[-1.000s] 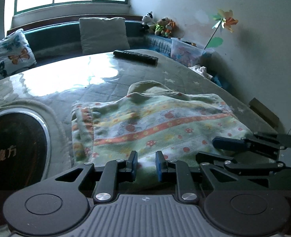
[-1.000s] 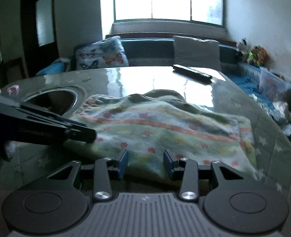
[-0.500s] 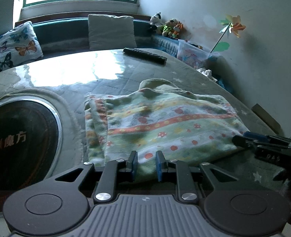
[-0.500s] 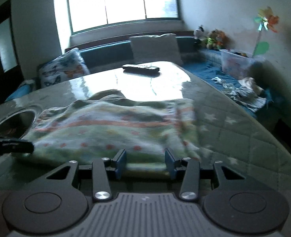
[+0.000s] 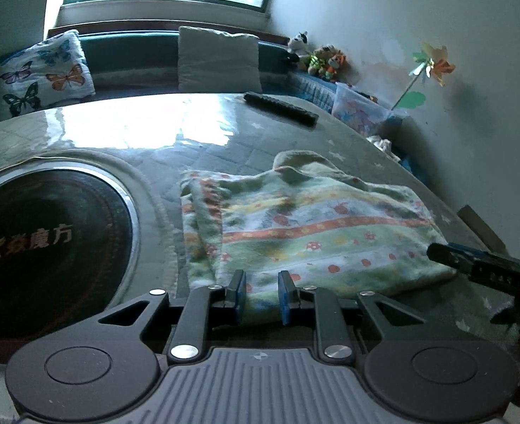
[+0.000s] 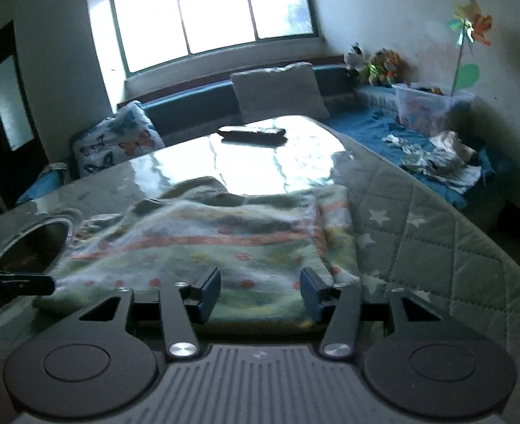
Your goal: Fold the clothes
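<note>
Two grippers in view, we see both at the near edge of the folded garment (image 5: 316, 226). It lies mid-frame on the quilted table (image 6: 429, 240). Left gripper (image 5: 261, 295): fingers narrowly apart, cloth edge between them, grip unclear. Right gripper (image 6: 261, 291): fingers wide apart over the cloth edge. Remote (image 5: 281, 109) upper centre, round dark inset (image 5: 40, 243) at left.
</note>
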`<state>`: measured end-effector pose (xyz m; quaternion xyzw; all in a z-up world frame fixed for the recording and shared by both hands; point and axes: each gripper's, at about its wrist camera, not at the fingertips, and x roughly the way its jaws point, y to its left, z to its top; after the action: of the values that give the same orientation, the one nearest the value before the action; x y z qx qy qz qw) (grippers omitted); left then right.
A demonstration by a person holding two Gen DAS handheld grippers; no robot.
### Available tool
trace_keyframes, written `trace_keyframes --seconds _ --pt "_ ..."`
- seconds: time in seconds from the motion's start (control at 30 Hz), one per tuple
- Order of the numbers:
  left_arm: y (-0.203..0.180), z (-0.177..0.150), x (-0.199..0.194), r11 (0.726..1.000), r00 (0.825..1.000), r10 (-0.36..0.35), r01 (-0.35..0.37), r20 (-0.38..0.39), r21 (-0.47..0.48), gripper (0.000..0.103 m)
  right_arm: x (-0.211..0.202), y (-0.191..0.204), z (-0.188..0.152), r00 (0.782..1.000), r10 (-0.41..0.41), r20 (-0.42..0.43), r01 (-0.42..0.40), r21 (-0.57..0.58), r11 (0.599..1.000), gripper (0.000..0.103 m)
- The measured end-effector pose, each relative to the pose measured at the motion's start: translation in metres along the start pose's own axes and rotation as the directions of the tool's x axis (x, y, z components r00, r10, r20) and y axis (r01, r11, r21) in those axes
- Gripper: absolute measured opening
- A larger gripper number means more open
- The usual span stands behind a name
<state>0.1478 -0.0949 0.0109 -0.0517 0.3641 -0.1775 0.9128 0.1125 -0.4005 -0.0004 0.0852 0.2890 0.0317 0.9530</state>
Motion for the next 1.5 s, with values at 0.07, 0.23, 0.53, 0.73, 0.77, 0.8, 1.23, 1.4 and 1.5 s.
trace_keyframes --seconds 0.07,0.23,0.53,0.73,0.77,0.8,1.23,1.4,1.5 --pt "0.003 -0.001 -0.001 1.0 1.0 0.009 -0.009 0.003 -0.01 0.022 -0.001 0.005 0.0 1.0 0.005 0.007 -0.005 -0.023 1.0 0.055" --pt "0.012 -0.004 0.005 0.999 0.999 0.034 -0.035 -0.016 -0.03 0.023 0.011 0.003 -0.005 1.0 -0.01 -0.028 0.01 -0.019 1.0 0.056" --pt "0.007 -0.008 -0.009 0.999 0.999 0.035 -0.035 -0.005 -0.023 0.042 -0.009 0.016 -0.003 1.0 0.02 0.003 -0.02 -0.053 0.998 0.083" --pt "0.005 -0.015 -0.021 0.999 0.999 0.046 -0.046 0.001 -0.008 0.058 -0.016 0.026 -0.011 0.999 0.037 0.002 -0.037 -0.054 0.998 0.093" --pt "0.005 -0.016 -0.023 0.999 0.999 0.049 -0.049 0.003 -0.006 0.061 -0.017 0.026 -0.012 0.999 0.033 0.002 -0.033 -0.052 0.998 0.095" --pt "0.005 -0.018 -0.025 0.999 0.999 0.053 -0.053 0.005 -0.005 0.065 -0.017 0.027 -0.013 0.999 0.032 0.002 -0.032 -0.05 0.998 0.097" --pt "0.004 -0.041 -0.048 0.996 0.995 0.084 -0.085 0.048 0.024 0.1 -0.029 0.036 -0.027 1.0 0.008 -0.009 -0.008 -0.019 1.0 0.103" --pt "0.003 -0.047 -0.053 0.995 0.994 0.091 -0.093 0.053 0.035 0.103 -0.032 0.038 -0.031 1.0 -0.008 -0.016 0.008 0.022 1.0 0.103" --pt "0.002 -0.05 -0.055 0.994 0.994 0.096 -0.098 0.056 0.042 0.103 -0.034 0.04 -0.034 1.0 -0.013 -0.012 0.013 0.02 1.0 0.103"
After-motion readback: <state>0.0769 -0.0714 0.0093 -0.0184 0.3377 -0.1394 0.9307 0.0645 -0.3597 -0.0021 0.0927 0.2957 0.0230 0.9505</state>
